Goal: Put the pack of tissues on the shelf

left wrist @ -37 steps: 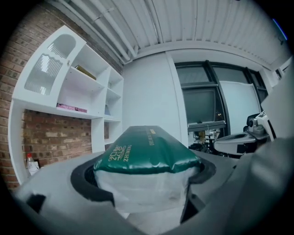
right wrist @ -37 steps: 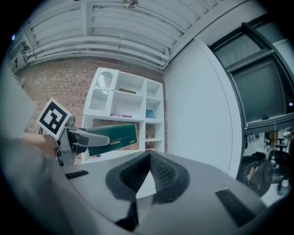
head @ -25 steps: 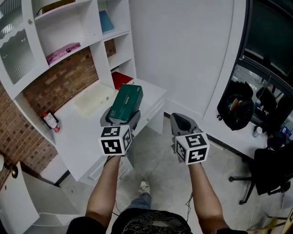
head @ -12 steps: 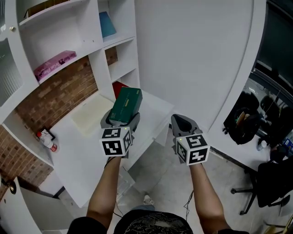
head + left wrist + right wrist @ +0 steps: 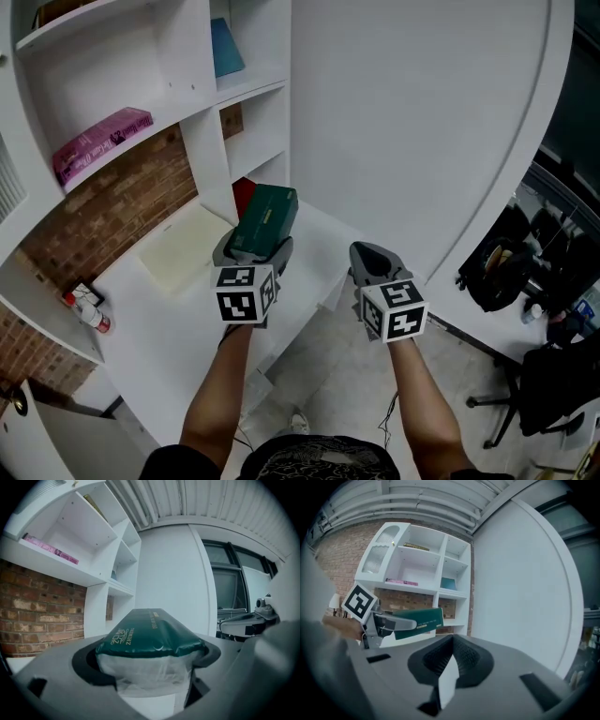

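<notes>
A dark green pack of tissues (image 5: 265,217) is clamped in my left gripper (image 5: 253,251), held up over the white desk in front of the shelf unit (image 5: 178,89). Along the left gripper view, the pack (image 5: 145,639) fills the space between the jaws, its clear end wrapper nearest the camera. My right gripper (image 5: 372,262) hangs beside it to the right, jaws shut with nothing between them. From the right gripper view, the pack (image 5: 419,620) and the left gripper (image 5: 396,625) show at left, before the white shelves (image 5: 417,569).
A pink box (image 5: 98,141) lies on a middle shelf, a blue item (image 5: 225,47) in an upper cubby, a red item (image 5: 243,195) in a lower cubby. A pale mat (image 5: 183,248) and a small bottle (image 5: 84,309) lie on the desk (image 5: 178,328). A curved white wall (image 5: 422,122) stands right.
The view has closed in on the shelf unit and both grippers have moved forward over the desk. The left gripper still holds the pack, now nearer the cubbies.
</notes>
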Motion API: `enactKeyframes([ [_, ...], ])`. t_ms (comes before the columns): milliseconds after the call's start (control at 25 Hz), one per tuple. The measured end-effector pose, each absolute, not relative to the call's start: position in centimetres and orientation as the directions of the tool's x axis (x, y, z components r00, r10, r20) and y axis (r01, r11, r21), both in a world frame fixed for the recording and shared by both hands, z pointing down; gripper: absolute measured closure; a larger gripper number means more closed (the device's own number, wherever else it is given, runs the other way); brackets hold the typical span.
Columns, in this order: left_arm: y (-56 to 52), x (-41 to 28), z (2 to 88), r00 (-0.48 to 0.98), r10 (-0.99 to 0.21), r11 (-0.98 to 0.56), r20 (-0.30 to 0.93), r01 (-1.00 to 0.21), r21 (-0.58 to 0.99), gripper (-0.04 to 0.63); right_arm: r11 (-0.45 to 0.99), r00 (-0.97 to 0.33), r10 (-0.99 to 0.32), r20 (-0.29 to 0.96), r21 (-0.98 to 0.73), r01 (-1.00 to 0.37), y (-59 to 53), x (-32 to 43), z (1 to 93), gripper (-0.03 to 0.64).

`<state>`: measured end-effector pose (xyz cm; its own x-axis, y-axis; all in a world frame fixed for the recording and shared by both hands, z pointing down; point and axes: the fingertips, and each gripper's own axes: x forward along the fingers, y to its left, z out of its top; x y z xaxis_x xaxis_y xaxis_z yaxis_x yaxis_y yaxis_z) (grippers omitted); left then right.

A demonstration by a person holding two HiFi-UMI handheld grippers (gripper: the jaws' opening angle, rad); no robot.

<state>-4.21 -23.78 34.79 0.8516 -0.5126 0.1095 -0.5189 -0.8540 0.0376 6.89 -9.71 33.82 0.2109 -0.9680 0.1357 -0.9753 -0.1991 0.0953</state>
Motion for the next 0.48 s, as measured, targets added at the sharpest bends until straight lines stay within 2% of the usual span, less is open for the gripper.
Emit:
enactKeyframes([
  [480, -26.7, -2.2, 35.5, 0.849, -0.518, -0.852, 0.103, -0.523, 0.031, 0.128, -0.190, 0.203, -0.971, 0.127, 0.105, -0.976, -13.4, 9.4, 34.0, 0.614],
])
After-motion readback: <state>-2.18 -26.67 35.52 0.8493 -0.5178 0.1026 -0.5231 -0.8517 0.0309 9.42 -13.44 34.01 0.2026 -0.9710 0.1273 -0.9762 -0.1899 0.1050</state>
